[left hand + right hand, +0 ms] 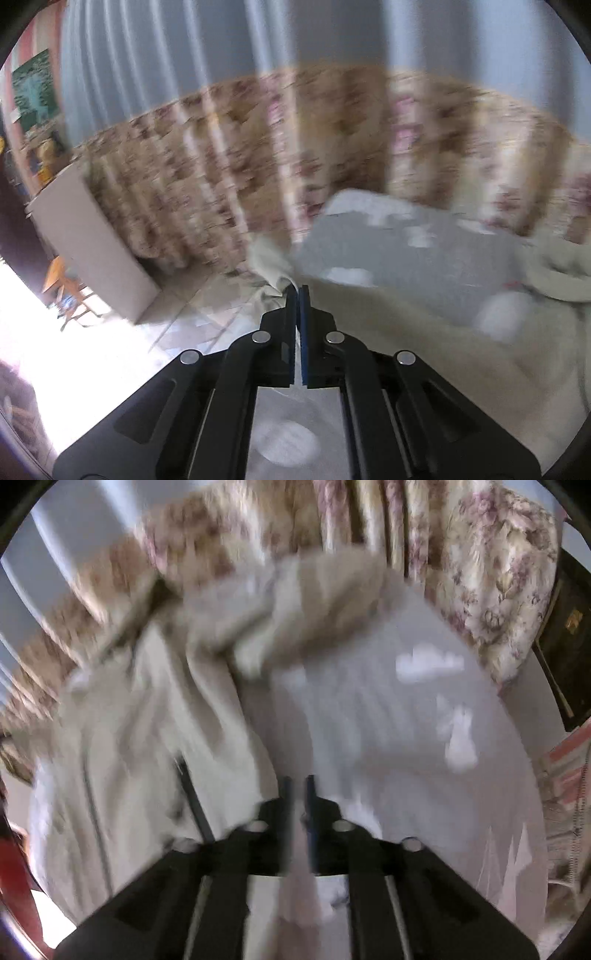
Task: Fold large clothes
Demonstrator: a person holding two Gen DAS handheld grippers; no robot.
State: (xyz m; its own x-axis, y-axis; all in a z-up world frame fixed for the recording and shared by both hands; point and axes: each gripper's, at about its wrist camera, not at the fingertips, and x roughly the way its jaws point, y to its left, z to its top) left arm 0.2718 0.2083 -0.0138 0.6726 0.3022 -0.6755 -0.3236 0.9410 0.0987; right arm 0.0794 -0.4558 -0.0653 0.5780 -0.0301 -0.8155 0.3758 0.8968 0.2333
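Observation:
A large cream garment (424, 347) lies over a grey sheet with white cloud shapes (406, 251). My left gripper (299, 290) is shut on an edge of the cream garment, with a corner of cloth sticking out past the fingertips. In the right wrist view the same cream garment (147, 720) lies bunched to the left, with a dark zipper line. My right gripper (299, 781) is nearly shut, with cream cloth running between its fingers. Both views are blurred by motion.
A floral curtain (258, 147) hangs behind the grey sheet (388, 720), with a pale blue curtain (184, 44) above it. A white cabinet (88, 236) stands at the left, beside a small orange chair (55, 277) on a bright tiled floor.

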